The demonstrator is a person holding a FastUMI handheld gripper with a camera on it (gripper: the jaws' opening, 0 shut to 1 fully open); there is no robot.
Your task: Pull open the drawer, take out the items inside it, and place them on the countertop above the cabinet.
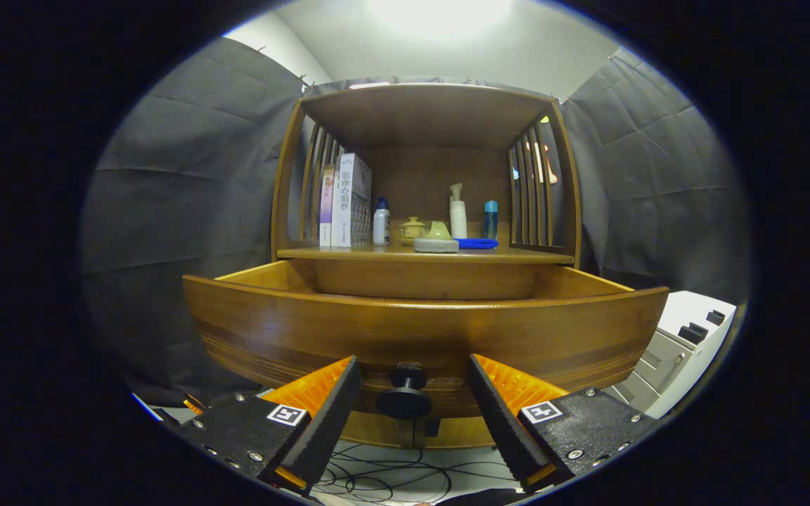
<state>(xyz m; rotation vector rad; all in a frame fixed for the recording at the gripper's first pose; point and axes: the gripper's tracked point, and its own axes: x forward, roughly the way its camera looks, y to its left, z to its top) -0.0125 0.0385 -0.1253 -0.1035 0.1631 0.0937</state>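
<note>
Landmark = drawer knob (405, 393), dark, round, sticking out of the drawer front (425, 337) toward the camera.

Gripper (412, 404): fingers spread wide, nothing held. Knob sits between the two fingers, roughly centred, a gap on each side; neither pad touches it.

Drawer is already pulled out a good way: front panel curves across just above the knob, side walls run back from it to the cabinet body. Inside of the drawer lies above & behind the knob, but the front panel hides the floor from this low angle, so can't tell what's in it or where.

Countertop (349, 253) = shelf surface further above & behind the knob, past the drawer's rear. Already on it: boxes (345, 200) to the left, white bottle (381, 222), pump bottle (457, 211), blue bottle (491, 219), sponge (436, 245), blue flat item (477, 243).

Key relation, as a judgement: the contents lie up & over the front edge from the fingers, not straight ahead. Gripper prob needs to rise above the panel, then dip in. Free space on the countertop looks best near its front edge, left of the sponge.
</note>
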